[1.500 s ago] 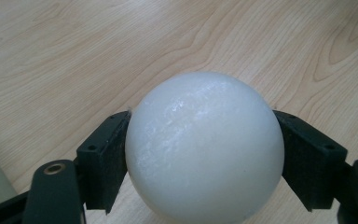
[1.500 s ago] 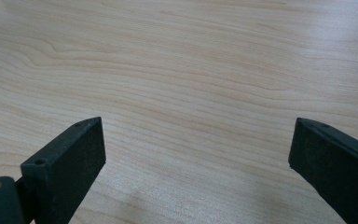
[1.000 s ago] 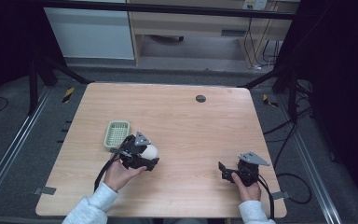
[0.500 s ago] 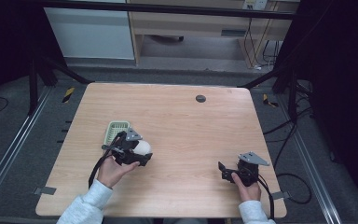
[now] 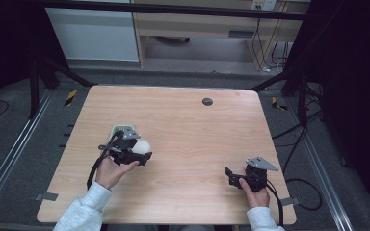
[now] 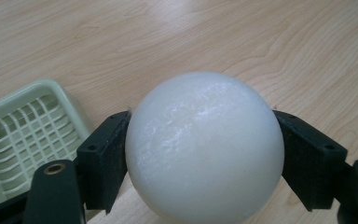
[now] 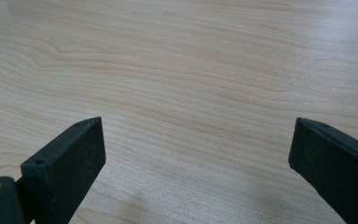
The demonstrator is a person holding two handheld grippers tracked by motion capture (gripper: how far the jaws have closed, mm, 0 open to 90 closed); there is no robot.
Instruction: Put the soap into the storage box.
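A white ball [image 6: 204, 148] sits clamped between the two black jaws of my left gripper [image 5: 143, 150], held just above the wooden table [image 5: 192, 130]. In the high view the ball [image 5: 142, 146] hangs at the table's left, right beside a pale green basket [image 5: 119, 131] that my gripper partly covers. The left gripper view has that basket [image 6: 25, 130] at the lower left, empty inside. My right gripper [image 5: 232, 176] rests low near the front right of the table, its jaws wide apart with bare wood between them [image 7: 196, 144].
A small dark round disc [image 5: 207, 101] lies near the table's far edge. Cables trail from both grippers off the front edge. Metal frame legs and floor rails flank the table on both sides.
My left gripper has carried the ball up and to the left, toward the green basket. The right gripper has stayed where it was.
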